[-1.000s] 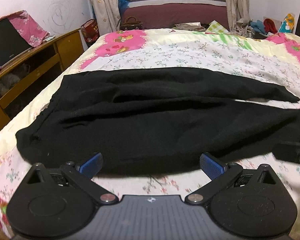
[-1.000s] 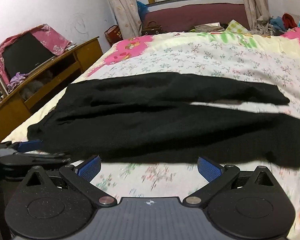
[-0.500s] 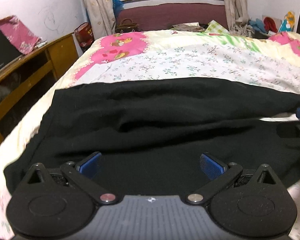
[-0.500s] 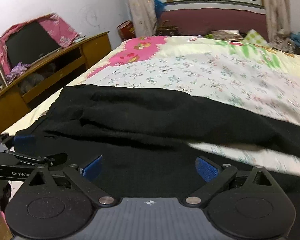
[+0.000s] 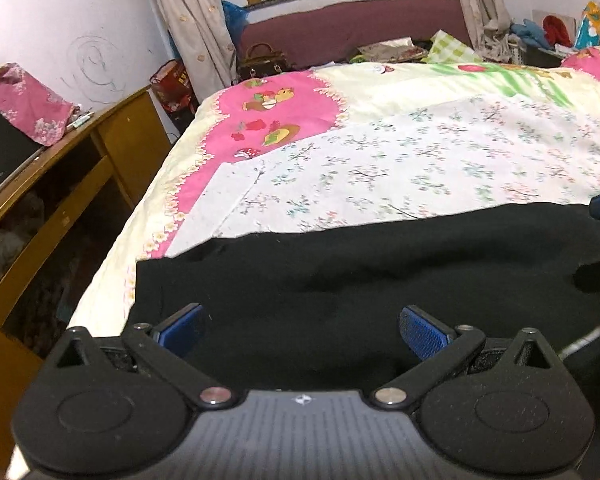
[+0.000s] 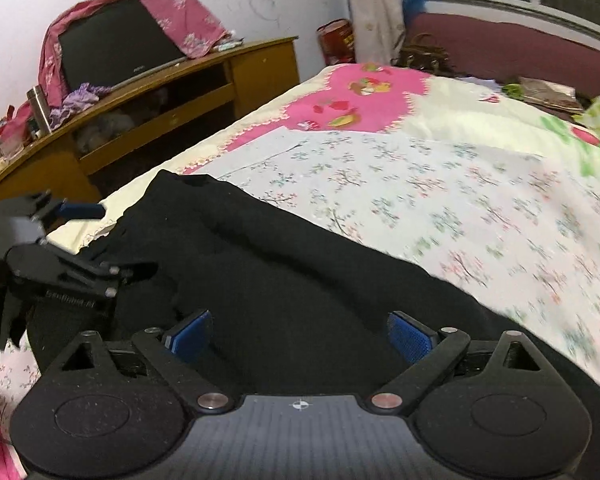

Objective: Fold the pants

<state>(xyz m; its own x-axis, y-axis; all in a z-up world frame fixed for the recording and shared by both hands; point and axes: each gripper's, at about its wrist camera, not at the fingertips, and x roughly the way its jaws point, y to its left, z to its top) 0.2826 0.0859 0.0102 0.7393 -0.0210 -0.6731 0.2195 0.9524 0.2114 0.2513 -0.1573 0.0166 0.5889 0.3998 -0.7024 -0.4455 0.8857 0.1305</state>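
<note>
Pants of soft black knit fabric point(image 5: 380, 276) lie spread across the near part of the floral-print bed cover point(image 5: 420, 160), their waist end toward the bed's left edge beside the wooden cabinet point(image 5: 80, 184) and the legs running off toward the right edge. I judge this to be the opening of the fold: both tools are over the near side of the garment, and nothing is gripped yet.

My left gripper point(image 5: 300, 328) hangs over the cloth near the bed's left edge, its blue pads point(image 5: 182, 328) spread wide with only loose fabric under them. My right gripper point(image 6: 300, 334) sits farther along the pants, jaws also wide with bare cloth between the pads and no pinch on it. In the right wrist view the left tool shows at the far left, over the waist end.

Next I need to lower both sets of fingers onto the near edge of the pants, nip a single layer cleanly at each point, then lift evenly and carry that edge over to the far one. The dark folds hide exactly where the hem lies, so the pinch could catch two layers.
</note>
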